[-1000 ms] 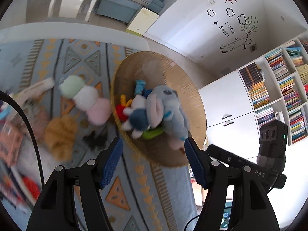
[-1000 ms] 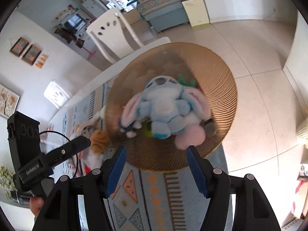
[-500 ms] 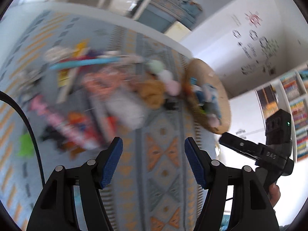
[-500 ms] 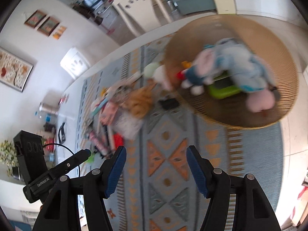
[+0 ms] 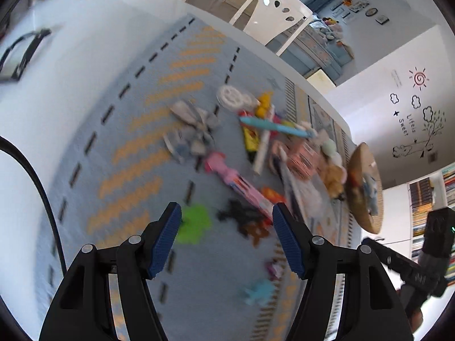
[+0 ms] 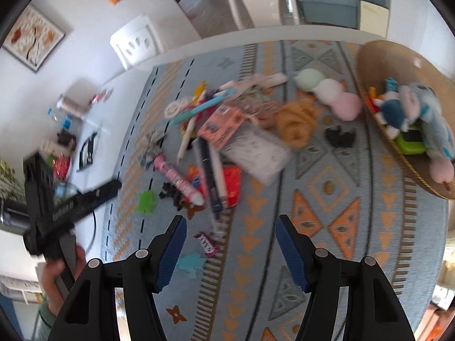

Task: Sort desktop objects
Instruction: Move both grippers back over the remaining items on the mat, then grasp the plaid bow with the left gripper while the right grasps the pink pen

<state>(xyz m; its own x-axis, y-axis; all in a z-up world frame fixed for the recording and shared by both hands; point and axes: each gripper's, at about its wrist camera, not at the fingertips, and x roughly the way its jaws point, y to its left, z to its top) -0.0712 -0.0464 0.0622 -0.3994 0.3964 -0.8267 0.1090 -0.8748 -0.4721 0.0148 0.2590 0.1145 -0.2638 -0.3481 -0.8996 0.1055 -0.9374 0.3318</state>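
A heap of small things lies on the patterned blue cloth point(image 6: 327, 227): pens, a pink tube point(image 6: 179, 182), a white pouch point(image 6: 256, 153), a tan plush point(image 6: 295, 122) and a pastel caterpillar plush point(image 6: 327, 93). A woven basket point(image 6: 381, 56) at the right holds a blue-grey plush point(image 6: 421, 105). My left gripper point(image 5: 226, 238) is open above a green clip point(image 5: 193, 223) and black clips point(image 5: 244, 216). My right gripper point(image 6: 229, 247) is open and empty over the cloth near a candy wrapper point(image 6: 207, 244). Both views are blurred.
The basket also shows in the left wrist view point(image 5: 366, 187) at the cloth's far end. White chairs point(image 5: 273, 8) stand behind the table. Bookshelves point(image 5: 435, 199) are at the right. Jars and clutter point(image 6: 62, 153) sit on the white tabletop at the left.
Both grippers have pulled back from the basket and swung left over the heap of small things. The basket has gone from centre view to the right edge. Both stay open.
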